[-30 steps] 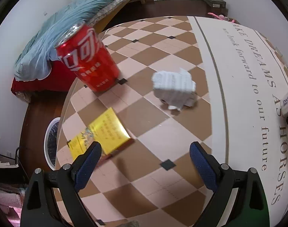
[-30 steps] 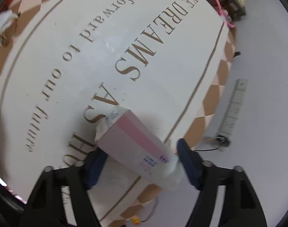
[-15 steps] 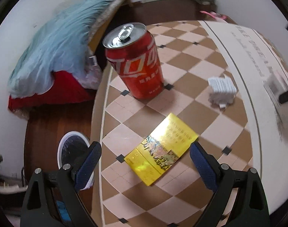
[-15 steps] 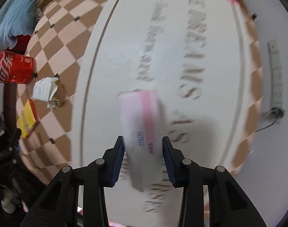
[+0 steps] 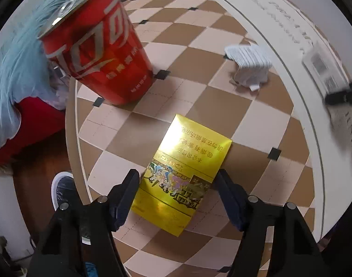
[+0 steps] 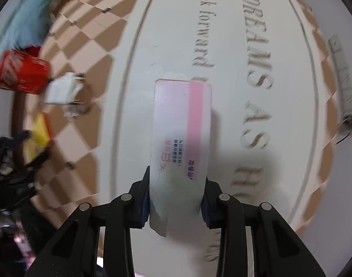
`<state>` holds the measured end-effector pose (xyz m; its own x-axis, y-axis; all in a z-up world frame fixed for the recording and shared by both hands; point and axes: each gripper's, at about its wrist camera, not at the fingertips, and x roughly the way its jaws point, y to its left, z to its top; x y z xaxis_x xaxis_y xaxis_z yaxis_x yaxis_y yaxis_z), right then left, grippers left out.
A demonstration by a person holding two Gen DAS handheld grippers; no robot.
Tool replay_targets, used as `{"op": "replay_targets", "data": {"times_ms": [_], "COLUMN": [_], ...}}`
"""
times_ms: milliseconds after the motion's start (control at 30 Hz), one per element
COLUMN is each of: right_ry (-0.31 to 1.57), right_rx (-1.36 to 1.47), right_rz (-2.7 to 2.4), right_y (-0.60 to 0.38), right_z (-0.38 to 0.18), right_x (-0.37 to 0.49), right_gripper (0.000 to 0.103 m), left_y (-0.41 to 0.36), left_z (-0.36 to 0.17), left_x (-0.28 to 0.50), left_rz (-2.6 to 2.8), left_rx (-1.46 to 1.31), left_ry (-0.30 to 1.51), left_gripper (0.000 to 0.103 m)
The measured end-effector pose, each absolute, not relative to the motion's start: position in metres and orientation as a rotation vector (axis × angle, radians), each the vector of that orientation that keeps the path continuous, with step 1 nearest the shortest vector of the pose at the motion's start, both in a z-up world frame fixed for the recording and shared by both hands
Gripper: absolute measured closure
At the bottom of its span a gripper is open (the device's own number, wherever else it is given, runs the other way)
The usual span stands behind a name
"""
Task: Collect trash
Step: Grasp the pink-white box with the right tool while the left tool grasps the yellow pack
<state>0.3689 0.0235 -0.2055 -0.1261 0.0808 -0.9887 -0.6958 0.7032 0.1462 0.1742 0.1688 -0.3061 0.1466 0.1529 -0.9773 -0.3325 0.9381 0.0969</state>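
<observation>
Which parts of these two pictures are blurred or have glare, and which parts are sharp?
Left wrist view: the yellow pack is sharp, with glare on its foil; the red can is slightly smeared, and the right edge is blurred. Right wrist view: the pink-striped box in the right tool is fairly sharp; the left side, with the crumpled paper, is streaked. Both views bend straight lines.

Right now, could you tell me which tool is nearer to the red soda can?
Left. The left tool straddles the yellow pack, with the red soda can just beyond it. The right tool, clamped on the pink-striped box, is across the table.
</observation>
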Motion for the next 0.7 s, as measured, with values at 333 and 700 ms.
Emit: {"op": "replay_targets", "data": {"times_ms": [333,700], "right_ry": [1.610,1.475], "right_rx": [-0.401,-0.380], "right_rz": [0.748,0.710], "right_y": [-0.020,-0.042], "right_z": [-0.191,-0.222], "right_x": [0.312,0.325], "right_gripper": [0.066,0.032], "left_y": [0.162,0.111], "left_z": [-0.306,-0.315], "left_x": [0.122,0.133], "left_rz": [0.536,0.451], "left_rx": [-0.599,-0.262], "left_ry": [1.345,1.391], "left_gripper": [0.038,0.030]}}
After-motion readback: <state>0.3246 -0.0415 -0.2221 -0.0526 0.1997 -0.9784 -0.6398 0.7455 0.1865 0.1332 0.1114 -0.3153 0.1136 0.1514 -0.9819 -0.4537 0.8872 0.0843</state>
